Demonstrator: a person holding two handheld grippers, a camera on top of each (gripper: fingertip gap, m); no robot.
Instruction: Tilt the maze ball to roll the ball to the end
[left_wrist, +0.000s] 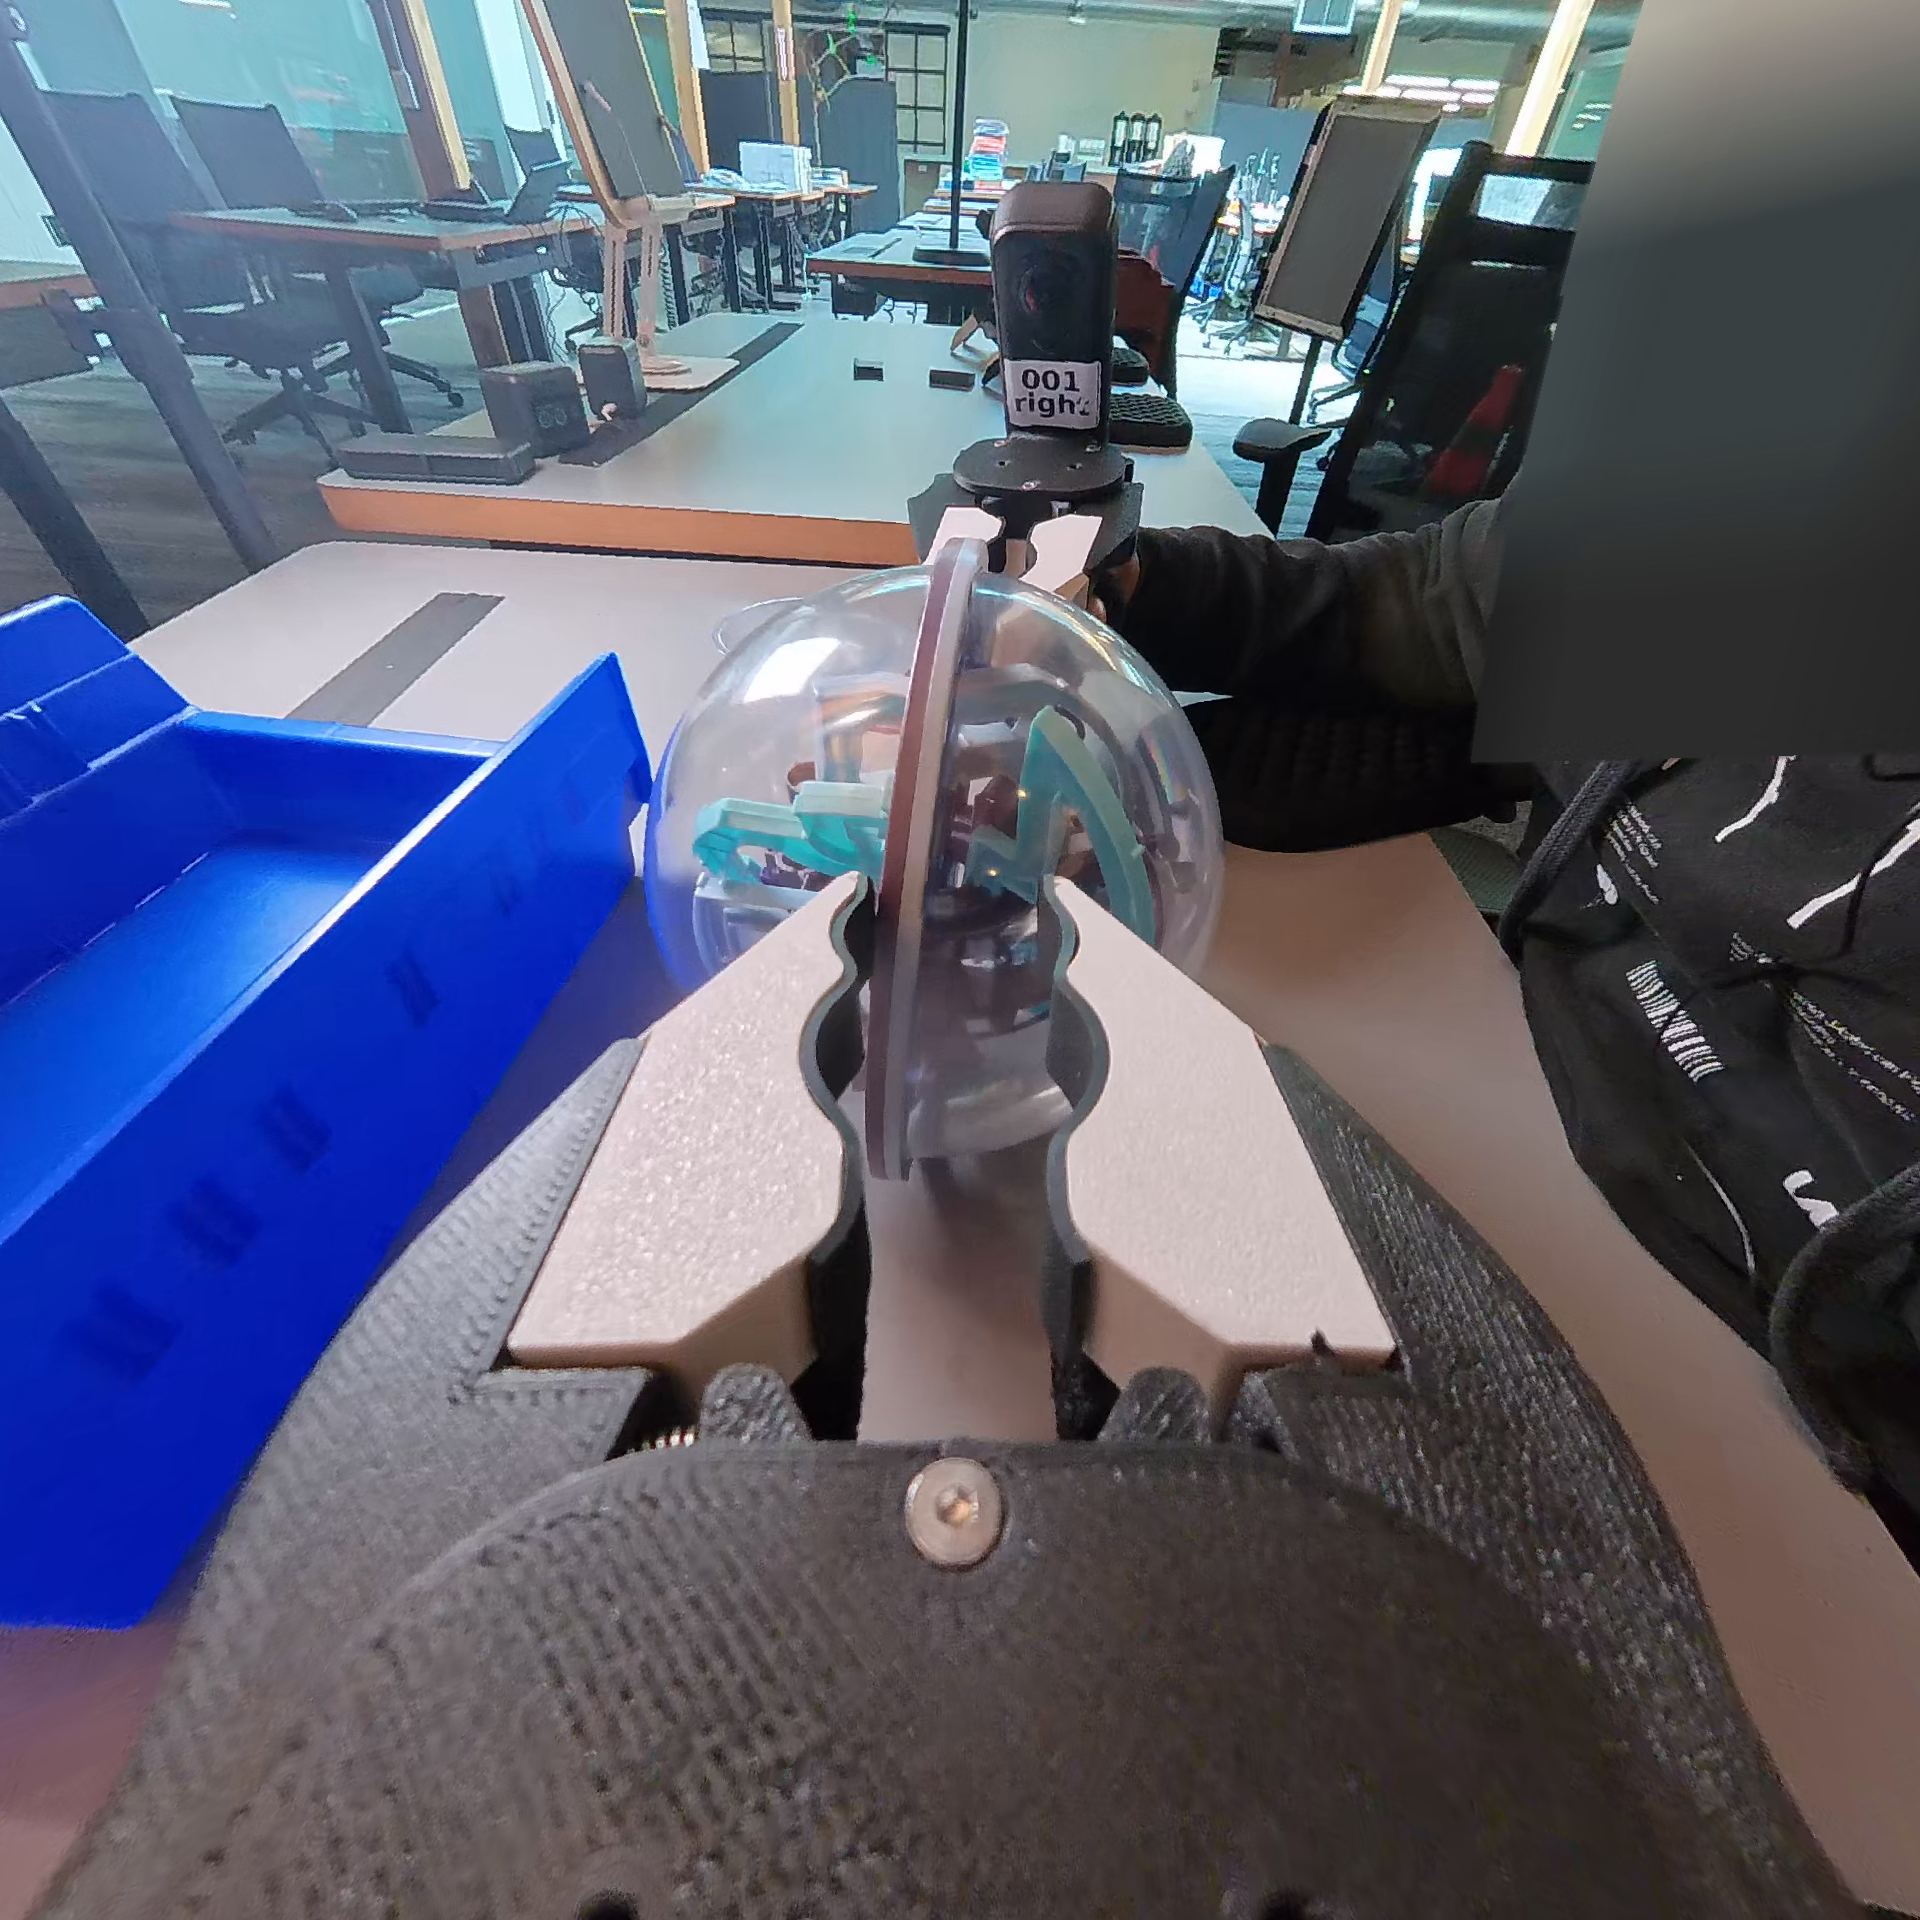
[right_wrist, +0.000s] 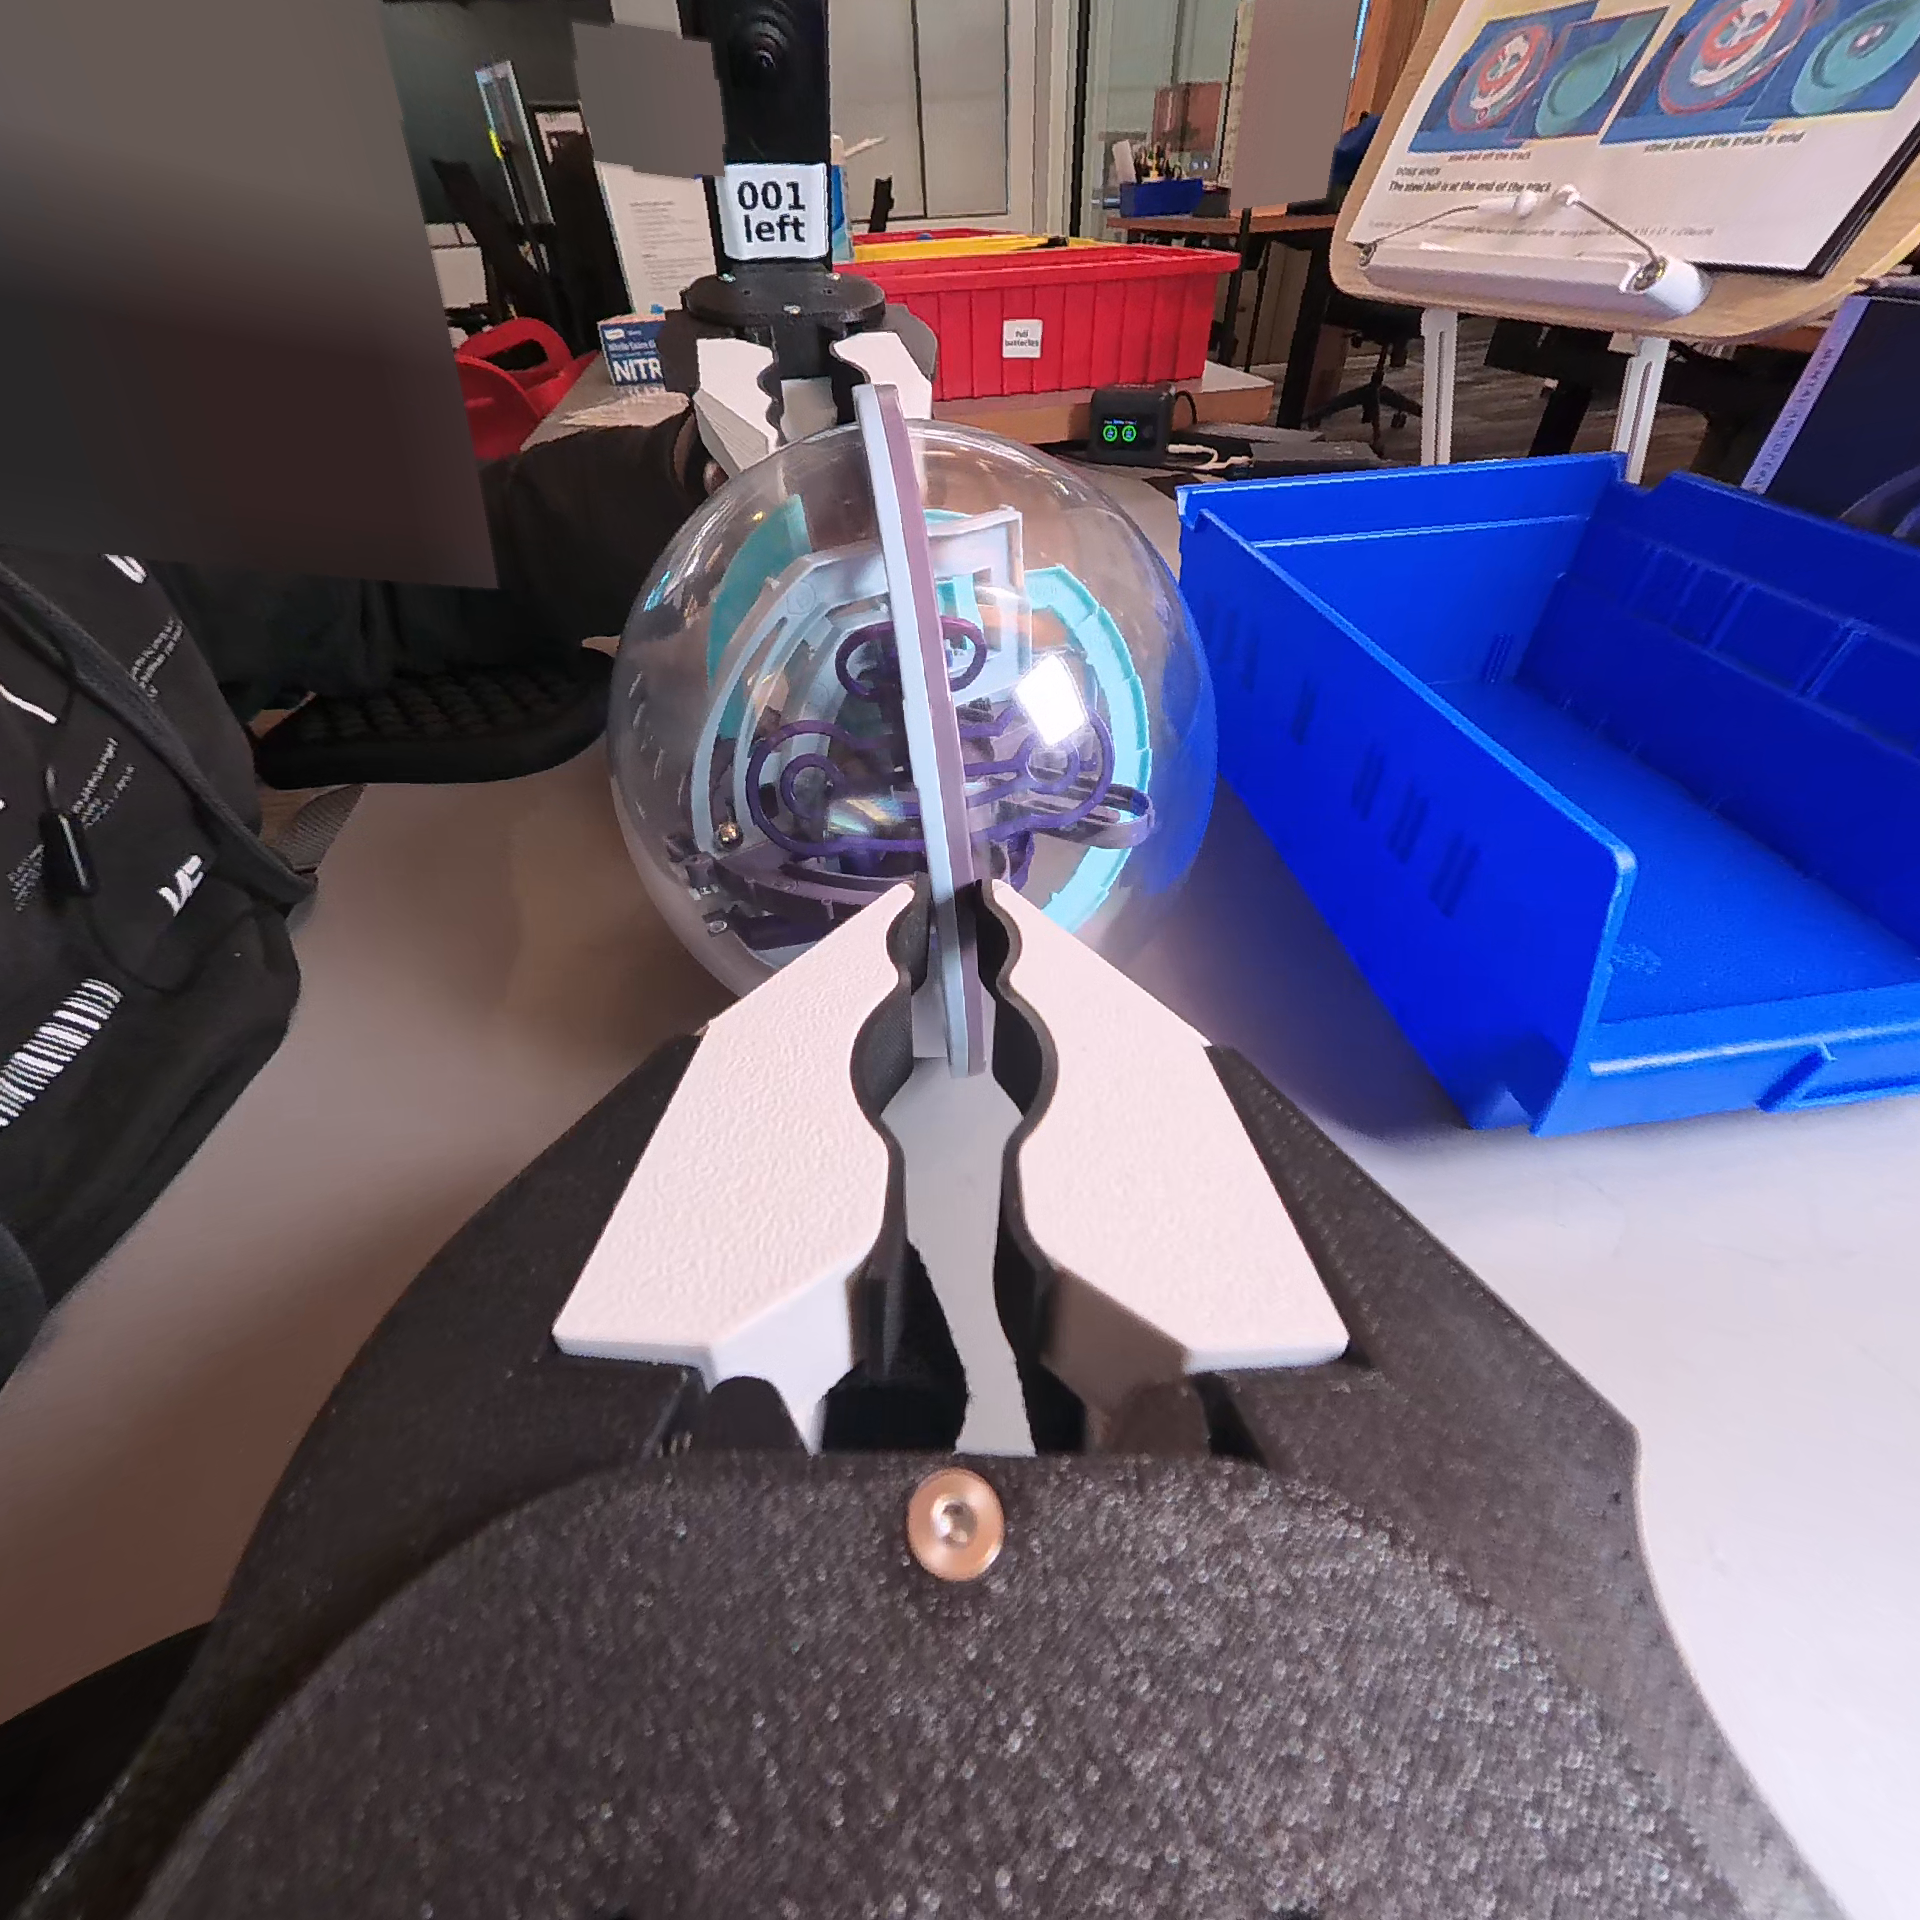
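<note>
Right gripper (right_wrist: 948, 914): I have its white fingers (right_wrist: 769, 1132) clamped on the maze ball's grey rim.
Maze ball (right_wrist: 831, 707): clear sphere, teal and purple tracks inside, rim upright.
Left gripper (right_wrist: 805, 400): facing me, at the rim's far edge.
Blue bin (right_wrist: 1558, 904): just beside the sphere, on the table (right_wrist: 1558, 1351).
</note>
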